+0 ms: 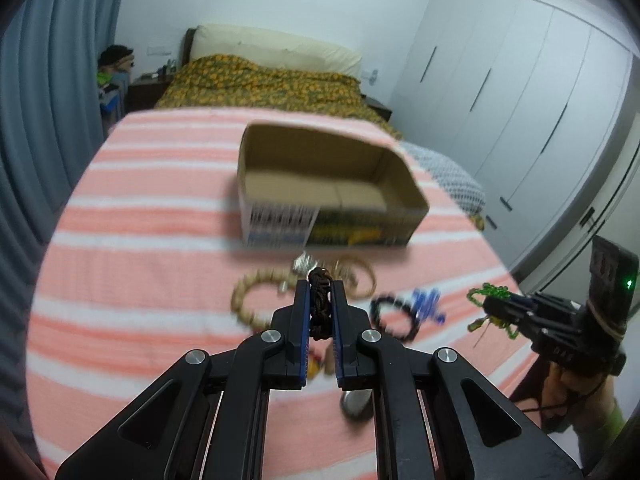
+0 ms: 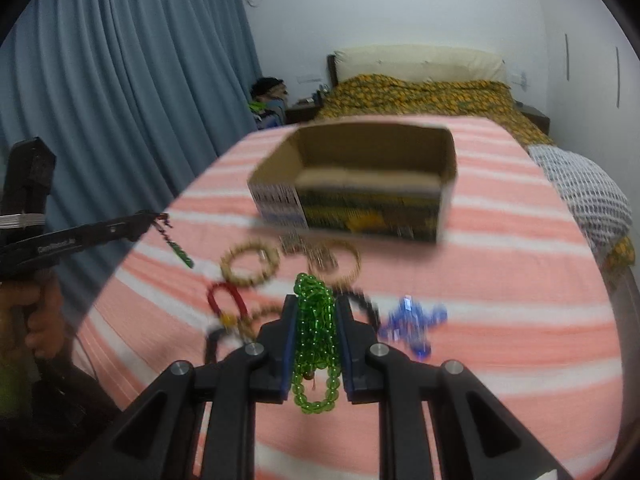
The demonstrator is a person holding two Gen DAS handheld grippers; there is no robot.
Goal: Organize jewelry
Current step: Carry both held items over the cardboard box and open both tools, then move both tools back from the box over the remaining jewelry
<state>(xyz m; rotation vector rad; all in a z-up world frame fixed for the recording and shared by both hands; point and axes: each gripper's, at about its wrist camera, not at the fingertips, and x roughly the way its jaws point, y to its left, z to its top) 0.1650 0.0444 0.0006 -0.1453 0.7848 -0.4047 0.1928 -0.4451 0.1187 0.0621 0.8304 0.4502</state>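
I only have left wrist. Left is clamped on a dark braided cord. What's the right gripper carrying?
Observer: The right gripper is shut on a green bead strand, which loops below the fingers.
Operator: Anything hidden under my fingers?
Observer: Yes, a red cord bracelet lies on the striped cloth, left of the right gripper.
Operator: My cord, does it hang down?
Observer: It does. From the left gripper the dark braided cord dangles to a green end above the cloth.

Open cardboard box (image 2: 356, 184) sits mid-table on the striped cloth (image 2: 500, 280); bracelets (image 2: 250, 266) lie scattered just in front of it, and the bed (image 2: 420, 96) stands behind.
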